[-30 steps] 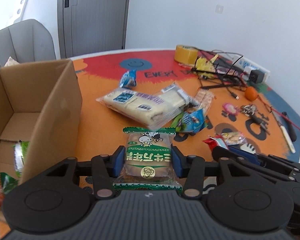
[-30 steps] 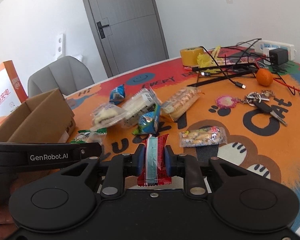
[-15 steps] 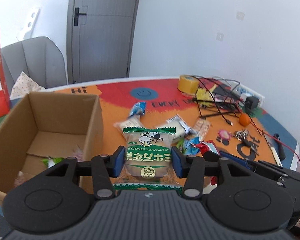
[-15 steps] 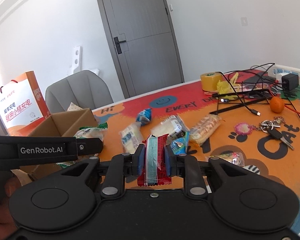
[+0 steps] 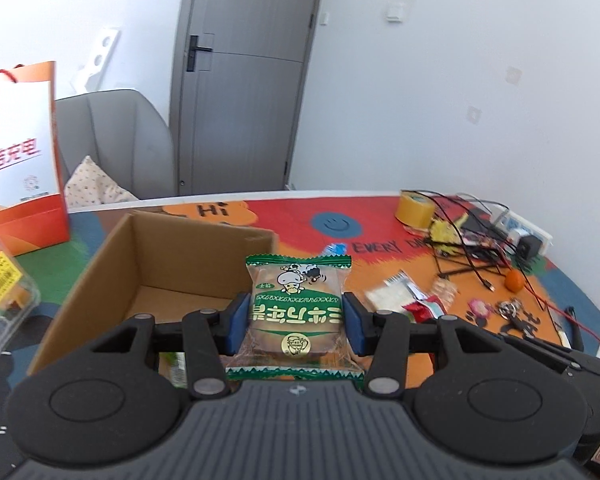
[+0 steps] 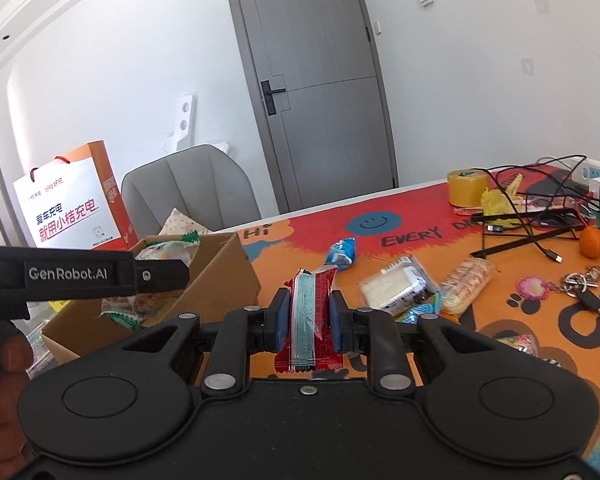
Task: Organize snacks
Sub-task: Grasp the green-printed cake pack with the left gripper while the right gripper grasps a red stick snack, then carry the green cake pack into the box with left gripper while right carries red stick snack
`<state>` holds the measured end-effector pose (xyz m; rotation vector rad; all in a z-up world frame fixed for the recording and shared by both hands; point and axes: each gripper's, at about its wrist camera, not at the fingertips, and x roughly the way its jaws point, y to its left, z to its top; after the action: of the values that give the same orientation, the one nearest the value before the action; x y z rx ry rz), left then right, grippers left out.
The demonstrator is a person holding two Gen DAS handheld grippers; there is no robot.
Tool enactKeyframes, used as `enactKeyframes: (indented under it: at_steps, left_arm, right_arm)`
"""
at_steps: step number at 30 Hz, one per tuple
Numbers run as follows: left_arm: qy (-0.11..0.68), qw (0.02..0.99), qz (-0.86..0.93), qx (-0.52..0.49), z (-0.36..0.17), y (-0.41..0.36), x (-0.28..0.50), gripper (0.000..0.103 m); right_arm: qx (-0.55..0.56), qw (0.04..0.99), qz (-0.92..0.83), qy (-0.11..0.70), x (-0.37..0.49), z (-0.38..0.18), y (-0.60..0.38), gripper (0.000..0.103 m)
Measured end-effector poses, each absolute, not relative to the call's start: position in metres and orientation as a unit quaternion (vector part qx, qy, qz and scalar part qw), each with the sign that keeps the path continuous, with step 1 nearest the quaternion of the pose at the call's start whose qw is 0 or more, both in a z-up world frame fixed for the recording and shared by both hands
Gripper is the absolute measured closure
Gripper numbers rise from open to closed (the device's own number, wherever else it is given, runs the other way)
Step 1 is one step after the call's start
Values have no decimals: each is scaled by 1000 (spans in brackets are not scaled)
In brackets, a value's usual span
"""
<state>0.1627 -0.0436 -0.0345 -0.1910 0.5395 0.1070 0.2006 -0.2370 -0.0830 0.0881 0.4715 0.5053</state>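
Above the cardboard box, the left tool clamps a green-wrapped cake, while right of it the right tool pinches a red snack packet.

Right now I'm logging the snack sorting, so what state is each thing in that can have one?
left hand-held gripper: shut on the green cake packet, held off the table.
right hand-held gripper: shut on the red snack packet, also lifted.
cardboard box: open-topped, a few packets inside.
door: closed.
blue candy packet: lying loose on the table mat.
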Motion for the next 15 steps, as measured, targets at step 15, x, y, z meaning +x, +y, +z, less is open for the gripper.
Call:
enactKeyframes:
  at_steps: [15]
  left_arm:
    - [275, 945, 103, -143, -48, 30, 157, 55]
  right_arm:
    - [18, 937, 271, 218, 208, -70, -186, 81]
